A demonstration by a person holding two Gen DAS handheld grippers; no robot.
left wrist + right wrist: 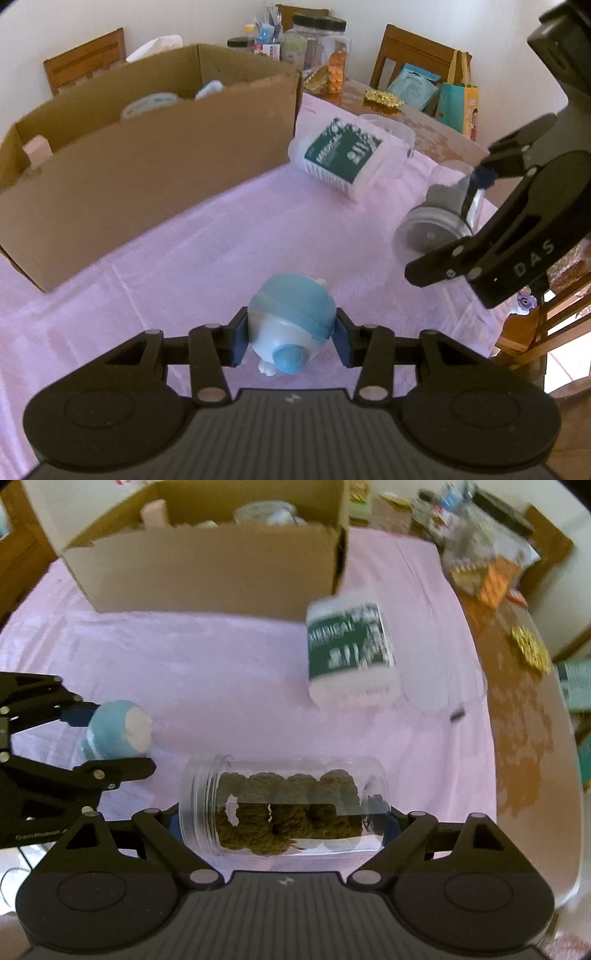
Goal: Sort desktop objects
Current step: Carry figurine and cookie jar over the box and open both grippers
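surface: pink cloth [229, 672] over wooden table
box: cardboard box [207, 568] at back left
left gripper [290, 338]: clamped on blue-white toy [291, 317]
right gripper [282, 821]: fingers wide, flanking lying clear jar [284, 805], contact unclear
bottle: green-label bottle [351, 650], right

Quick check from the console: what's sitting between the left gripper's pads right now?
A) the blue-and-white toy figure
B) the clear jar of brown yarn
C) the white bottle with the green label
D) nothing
A: in the left wrist view, the left gripper has its blue pads pressed on both sides of the blue-and-white toy figure.
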